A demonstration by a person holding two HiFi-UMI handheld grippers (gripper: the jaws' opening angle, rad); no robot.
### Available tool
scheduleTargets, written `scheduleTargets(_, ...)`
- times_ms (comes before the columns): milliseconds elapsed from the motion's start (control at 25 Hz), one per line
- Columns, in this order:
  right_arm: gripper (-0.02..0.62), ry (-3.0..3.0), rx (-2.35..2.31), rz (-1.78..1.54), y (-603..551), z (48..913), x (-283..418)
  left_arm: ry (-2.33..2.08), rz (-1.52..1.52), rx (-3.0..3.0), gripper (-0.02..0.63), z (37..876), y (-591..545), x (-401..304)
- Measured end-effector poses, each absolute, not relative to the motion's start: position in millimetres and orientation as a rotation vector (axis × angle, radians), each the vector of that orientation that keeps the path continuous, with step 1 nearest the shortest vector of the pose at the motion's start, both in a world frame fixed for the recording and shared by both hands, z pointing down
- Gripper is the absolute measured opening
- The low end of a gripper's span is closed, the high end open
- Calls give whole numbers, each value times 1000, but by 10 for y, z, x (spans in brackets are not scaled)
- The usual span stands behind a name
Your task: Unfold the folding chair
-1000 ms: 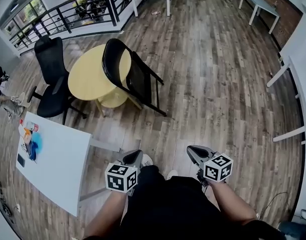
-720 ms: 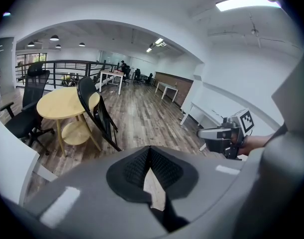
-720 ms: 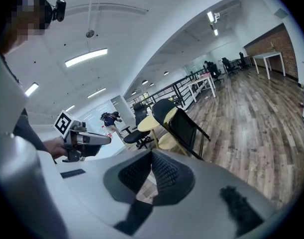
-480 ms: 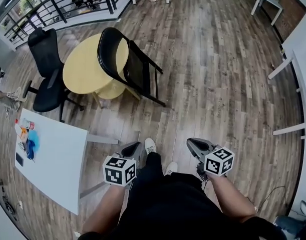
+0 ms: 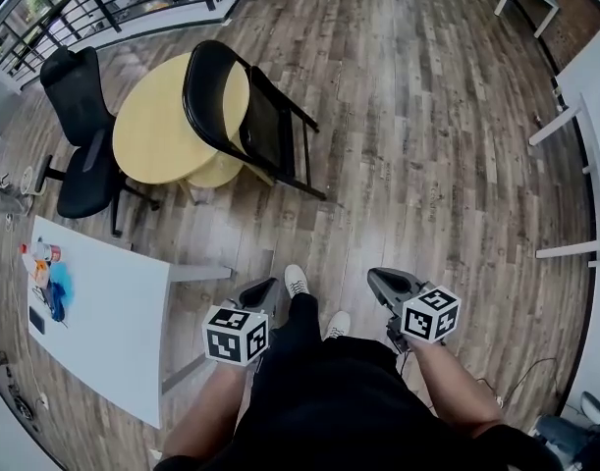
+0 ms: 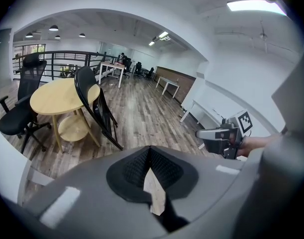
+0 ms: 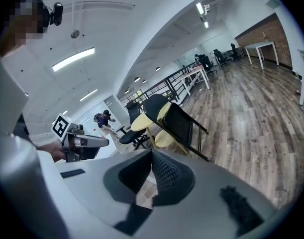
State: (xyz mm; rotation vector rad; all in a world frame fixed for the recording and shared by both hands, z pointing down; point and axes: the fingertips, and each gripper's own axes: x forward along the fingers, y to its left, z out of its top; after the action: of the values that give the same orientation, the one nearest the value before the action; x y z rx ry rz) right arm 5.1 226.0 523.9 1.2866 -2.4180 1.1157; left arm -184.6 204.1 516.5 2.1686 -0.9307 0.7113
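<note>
Ahead, the chair (image 5: 245, 126) is standing folded, leaning its back against the round table (image 5: 157, 135), with its feet on the floor (image 5: 427, 165). I'm holding the left gripper (image 5: 259, 291) and right gripper (image 5: 382, 284) low by my legs, both pressed together on nothing and well apart from it. I'm planning to spread both jaws first, steadying the backrest with one while the other is pushing the seat down, clear of the table.

Folding chair (image 5: 265, 130) seemingly leaning against round table (image 5: 147, 135), office chair (image 5: 69, 91) left of table, desk (image 5: 103, 312) nearer left.
</note>
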Motion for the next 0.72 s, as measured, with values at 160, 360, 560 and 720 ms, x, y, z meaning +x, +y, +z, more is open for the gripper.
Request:
scheduleTargets(160,5,-2395,1292,1125,2052,5325,1,-930,710,2159,8,5237,1805,-1939)
scheduleTargets(360,5,-2349,1295,1164,1790,5452,-98,-890,715,2155,8,5329,1580,-1977)
scheduleTargets(560,5,-2323,1283,1184,1523,5544,-224,-869,707,2127,8,5470,1330,-2044)
scheduleTargets(720,5,-2297,1275,1196,1360,5592,-300,-883,722,2115,8,5560,1089,-2189)
